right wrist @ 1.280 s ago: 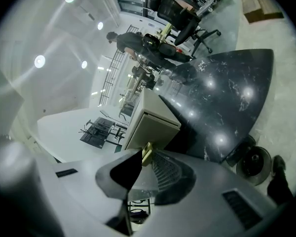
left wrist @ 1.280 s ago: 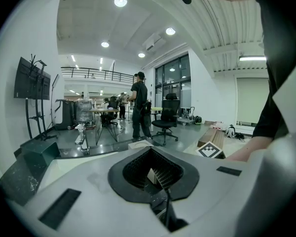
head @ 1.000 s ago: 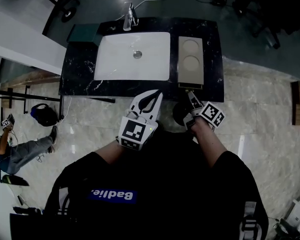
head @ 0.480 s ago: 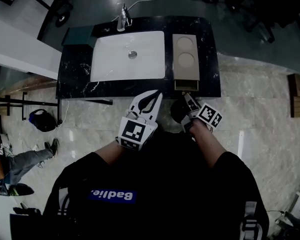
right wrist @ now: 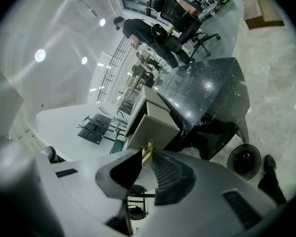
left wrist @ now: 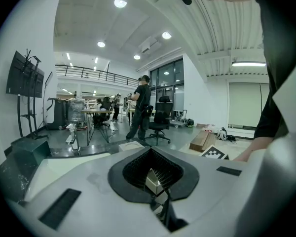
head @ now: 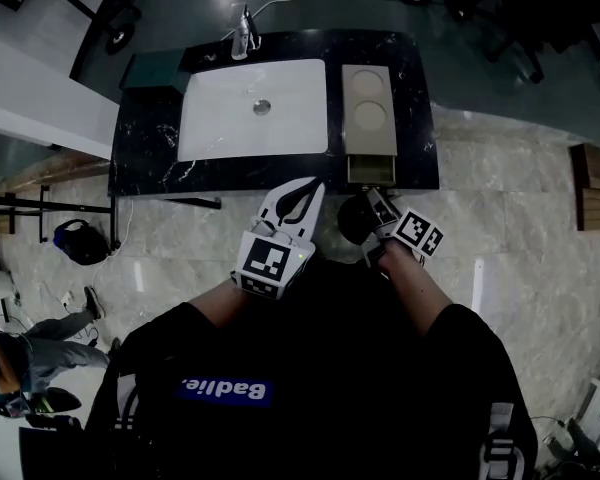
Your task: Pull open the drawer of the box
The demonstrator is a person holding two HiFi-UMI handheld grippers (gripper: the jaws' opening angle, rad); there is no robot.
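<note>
Drawer (head: 371,169) stands further out of the box (head: 369,118) than a second ago, at the near edge of the table (head: 150,148) toward its near right corner. The pull looks under way, with the drawer part open. The head view counts one box with two round hollows in its top, one sink (head: 255,133), one tap (head: 243,36) at the far edge, and two grippers. The right gripper (head: 378,204) meets the drawer front, while the left gripper (head: 310,188) hangs off the near edge. In the left gripper view the jaws are tip to tip, with nothing held. In the right gripper view the jaws are pinched narrow on the drawer's single brass handle (right wrist: 147,152).
</note>
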